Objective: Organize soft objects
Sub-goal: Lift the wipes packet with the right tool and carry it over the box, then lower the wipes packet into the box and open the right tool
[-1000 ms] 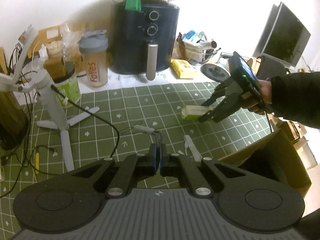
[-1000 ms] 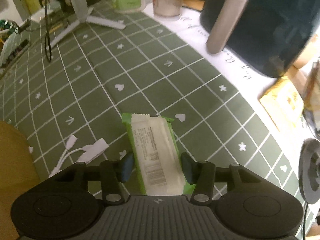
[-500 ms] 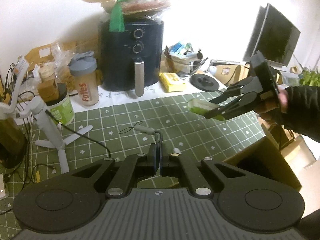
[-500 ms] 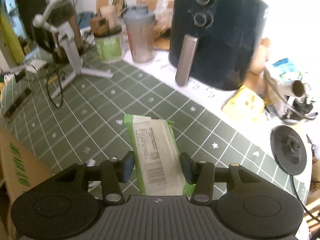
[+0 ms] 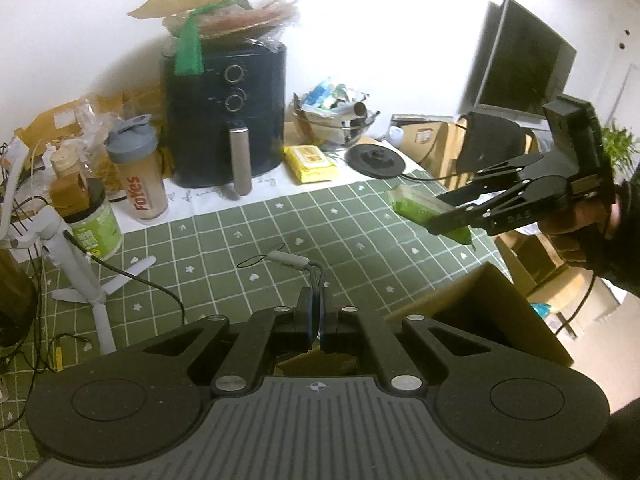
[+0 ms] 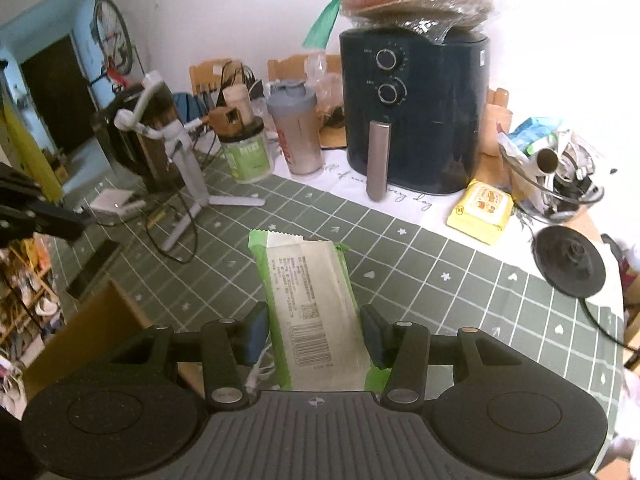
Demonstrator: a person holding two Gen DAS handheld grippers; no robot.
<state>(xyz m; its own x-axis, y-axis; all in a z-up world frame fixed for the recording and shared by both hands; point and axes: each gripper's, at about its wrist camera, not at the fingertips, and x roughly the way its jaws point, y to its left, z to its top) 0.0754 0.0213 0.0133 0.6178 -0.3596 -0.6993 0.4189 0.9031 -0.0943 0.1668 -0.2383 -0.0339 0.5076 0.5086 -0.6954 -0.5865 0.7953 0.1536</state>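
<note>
A soft green-and-white pack [image 6: 308,304] is held in the air over the green checked table mat [image 6: 420,272], and my right gripper [image 6: 312,328] is shut on its two long sides. In the left wrist view that pack [image 5: 408,204] and the right gripper [image 5: 434,213] hang at the right, above the far edge of an open cardboard box [image 5: 480,312]. My left gripper [image 5: 318,320] is shut on a thin grey cable [image 5: 288,260] with a black loop, which sticks up out of its jaws. A yellow soft pack [image 5: 310,162] lies on the white cloth at the back.
A dark air fryer [image 5: 228,120], a shaker bottle [image 5: 138,176], a green tub [image 5: 96,224], a white stand [image 5: 80,276] with its wire, a black round base [image 5: 376,160] and a bowl of clutter [image 6: 556,176] crowd the back. The cardboard box [image 6: 88,328] stands at the table's near edge.
The right gripper has lifted the green-and-white pack off the mat and carried it up and to the right. The left gripper rose a little, with the grey cable still in it.
</note>
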